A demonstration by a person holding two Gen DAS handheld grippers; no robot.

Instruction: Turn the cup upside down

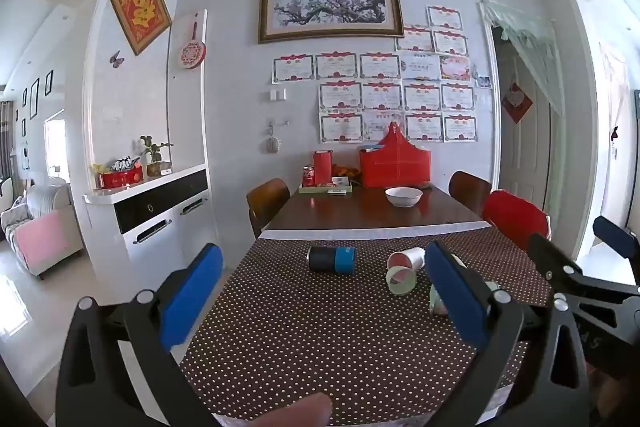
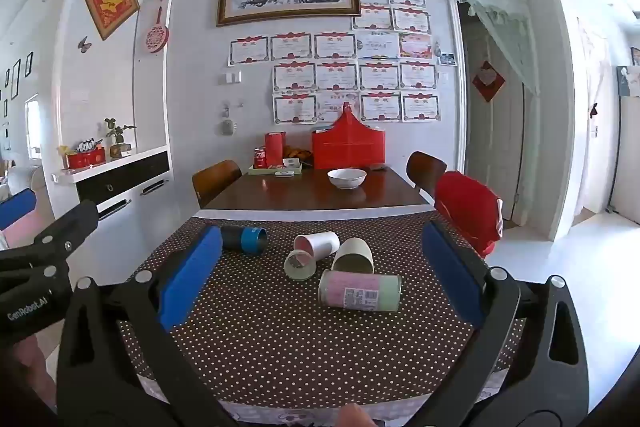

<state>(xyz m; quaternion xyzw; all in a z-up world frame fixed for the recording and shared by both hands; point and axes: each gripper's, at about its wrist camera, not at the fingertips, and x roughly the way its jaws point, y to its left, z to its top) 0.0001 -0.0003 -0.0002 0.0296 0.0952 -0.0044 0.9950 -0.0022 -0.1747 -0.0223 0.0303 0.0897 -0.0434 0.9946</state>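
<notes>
Several cups lie on their sides on the dotted tablecloth (image 2: 280, 347). In the right wrist view they are a black and blue cup (image 2: 244, 239), a white cup (image 2: 316, 245), a small pale green cup (image 2: 300, 265), a cream cup (image 2: 354, 255) and, nearest, a pink and green cup (image 2: 360, 293). My right gripper (image 2: 322, 233) is open above the near table, holding nothing. My left gripper (image 1: 323, 249) is open too and holds nothing. In its view the black and blue cup (image 1: 331, 259) and white cup (image 1: 406, 258) lie ahead. One cup (image 1: 438, 301) is half hidden behind its right finger.
A white bowl (image 2: 347, 178), a red box (image 2: 348, 147) and a cola can (image 2: 260, 158) stand at the far end of the bare wooden table. Chairs flank it, one with a red cover (image 2: 468, 207). A white sideboard (image 1: 152, 219) stands at the left.
</notes>
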